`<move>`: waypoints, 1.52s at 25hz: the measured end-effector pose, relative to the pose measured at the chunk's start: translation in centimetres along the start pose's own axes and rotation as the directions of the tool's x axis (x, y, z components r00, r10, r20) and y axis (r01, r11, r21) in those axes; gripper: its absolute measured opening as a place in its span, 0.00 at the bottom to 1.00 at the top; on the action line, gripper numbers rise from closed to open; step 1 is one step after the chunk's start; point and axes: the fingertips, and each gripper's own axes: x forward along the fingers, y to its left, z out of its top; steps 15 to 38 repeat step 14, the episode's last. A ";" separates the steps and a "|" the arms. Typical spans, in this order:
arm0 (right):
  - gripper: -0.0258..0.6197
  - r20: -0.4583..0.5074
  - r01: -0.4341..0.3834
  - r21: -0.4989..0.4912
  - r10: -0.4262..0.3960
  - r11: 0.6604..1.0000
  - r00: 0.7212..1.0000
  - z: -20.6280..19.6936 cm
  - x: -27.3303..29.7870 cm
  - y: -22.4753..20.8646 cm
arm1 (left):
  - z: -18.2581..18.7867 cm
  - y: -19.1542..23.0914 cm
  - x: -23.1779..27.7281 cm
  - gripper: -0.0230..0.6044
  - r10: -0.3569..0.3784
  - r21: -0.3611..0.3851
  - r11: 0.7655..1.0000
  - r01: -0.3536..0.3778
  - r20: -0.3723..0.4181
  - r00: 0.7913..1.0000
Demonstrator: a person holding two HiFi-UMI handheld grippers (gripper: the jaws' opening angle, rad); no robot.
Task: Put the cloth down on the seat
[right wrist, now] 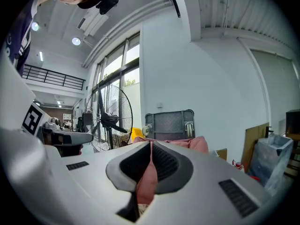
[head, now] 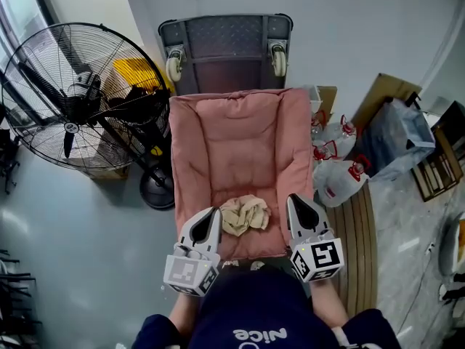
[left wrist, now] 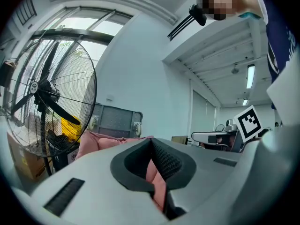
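Hand-held gripper L [head: 211, 214] & R [head: 295, 200] both closed, empty; cloth [head: 245, 214] on pink seat [head: 240, 144], fan [head: 73, 100] beside.

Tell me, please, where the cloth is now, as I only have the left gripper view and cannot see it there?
Observer: The head view shows the crumpled beige cloth lying on the front of the pink padded seat, between the left gripper and the right gripper.
Operator: Is the right gripper holding any of it?
Observer: No. Its own view shows the jaws together with no cloth in them, and from above it looks apart from the cloth's edge.
Operator: What stands to the right of the seat?
Observer: Translucent plastic jugs with red caps, on the floor.
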 end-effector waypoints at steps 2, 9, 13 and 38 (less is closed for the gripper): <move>0.12 -0.001 0.000 -0.004 0.000 1.000 1.000 0.1 -0.1 0.0 | 0.0 0.0 -0.1 0.07 0.002 -0.002 1.000 -0.002 0.002 1.000; 0.12 -0.001 0.005 -0.016 -0.005 1.000 1.000 -0.2 -0.3 0.2 | -0.3 0.3 -0.5 0.07 0.010 0.002 1.000 -0.010 0.000 1.000; 0.12 -0.008 0.008 -0.021 -0.008 1.000 1.000 -0.8 -0.6 0.2 | -0.7 0.4 -0.7 0.07 0.022 -0.004 1.000 -0.022 -0.009 1.000; 0.12 -0.008 0.008 -0.022 -0.008 1.000 1.000 -0.9 -0.6 0.2 | -0.7 0.5 -0.7 0.07 0.026 -0.006 1.000 -0.026 -0.010 1.000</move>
